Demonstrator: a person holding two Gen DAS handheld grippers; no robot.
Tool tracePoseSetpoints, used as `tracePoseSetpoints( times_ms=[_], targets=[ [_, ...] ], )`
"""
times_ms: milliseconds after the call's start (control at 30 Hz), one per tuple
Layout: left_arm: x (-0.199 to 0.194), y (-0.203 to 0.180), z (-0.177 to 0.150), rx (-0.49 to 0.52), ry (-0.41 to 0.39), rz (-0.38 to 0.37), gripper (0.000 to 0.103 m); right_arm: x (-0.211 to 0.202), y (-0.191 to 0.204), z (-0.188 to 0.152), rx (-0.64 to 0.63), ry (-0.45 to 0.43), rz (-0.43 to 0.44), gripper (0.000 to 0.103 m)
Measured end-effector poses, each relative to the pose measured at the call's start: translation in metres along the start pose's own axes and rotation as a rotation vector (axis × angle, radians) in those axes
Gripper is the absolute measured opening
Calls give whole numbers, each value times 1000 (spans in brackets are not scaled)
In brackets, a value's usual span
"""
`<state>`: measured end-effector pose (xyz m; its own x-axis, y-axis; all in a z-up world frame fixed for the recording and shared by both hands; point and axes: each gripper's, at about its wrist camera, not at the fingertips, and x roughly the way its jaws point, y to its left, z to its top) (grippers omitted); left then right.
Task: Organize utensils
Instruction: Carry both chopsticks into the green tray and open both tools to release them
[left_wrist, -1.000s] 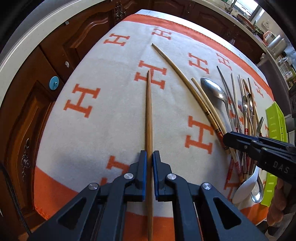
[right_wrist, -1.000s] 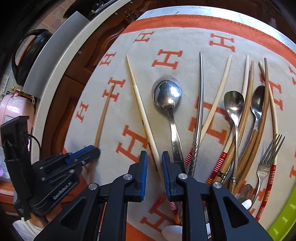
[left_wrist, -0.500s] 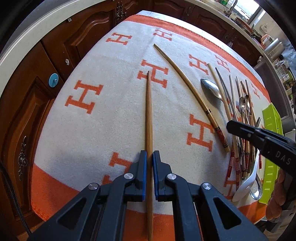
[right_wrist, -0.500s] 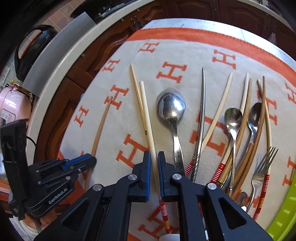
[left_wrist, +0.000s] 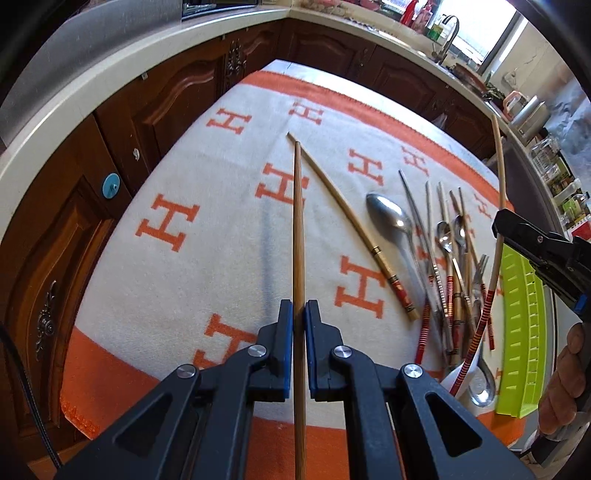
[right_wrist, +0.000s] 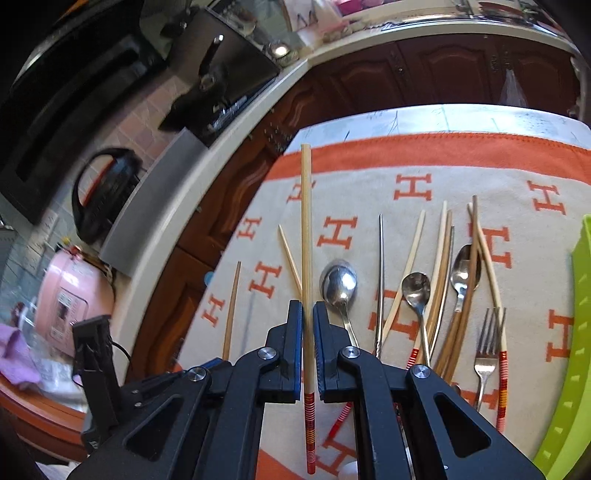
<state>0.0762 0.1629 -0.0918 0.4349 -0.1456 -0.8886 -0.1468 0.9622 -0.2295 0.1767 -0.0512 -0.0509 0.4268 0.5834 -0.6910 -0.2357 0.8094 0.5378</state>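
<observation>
My left gripper (left_wrist: 299, 306) is shut on a brown wooden chopstick (left_wrist: 297, 221), held a little above the orange-and-cream cloth (left_wrist: 207, 266). My right gripper (right_wrist: 307, 306) is shut on a pale chopstick (right_wrist: 306, 221) with a red-striped end, lifted off the cloth and tilted up. The left wrist view shows that pale chopstick (left_wrist: 498, 177) rising at the right edge. The right wrist view shows the brown chopstick (right_wrist: 232, 306) at the lower left. A matching pale chopstick (left_wrist: 343, 206) lies alone on the cloth between the two.
Several chopsticks, a large spoon (right_wrist: 340, 284), smaller spoons and a fork (right_wrist: 487, 343) lie bunched on the cloth's right side. A lime-green tray (right_wrist: 580, 332) sits at the right edge. Dark wooden cabinets and a pale counter curve round behind the table.
My right gripper's jaws closed on the pale striped chopstick and raised it off the cloth, tip tilting up. My left gripper rose slightly with the brown chopstick.
</observation>
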Motion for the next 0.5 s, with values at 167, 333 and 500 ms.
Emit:
tracePoseSetpoints(
  times_ms=[167, 333, 500],
  targets=[
    [-17, -13, 0, 17, -25, -42, 4, -48, -17, -2, 62, -71, 29, 6],
    [-30, -39, -3, 58, -24, -101, 4, -105, -42, -16, 120, -130, 25, 6],
    [-37, -84, 0, 131, -10, -172, 4, -171, -80, -29, 191, -195, -53, 6]
  ],
)
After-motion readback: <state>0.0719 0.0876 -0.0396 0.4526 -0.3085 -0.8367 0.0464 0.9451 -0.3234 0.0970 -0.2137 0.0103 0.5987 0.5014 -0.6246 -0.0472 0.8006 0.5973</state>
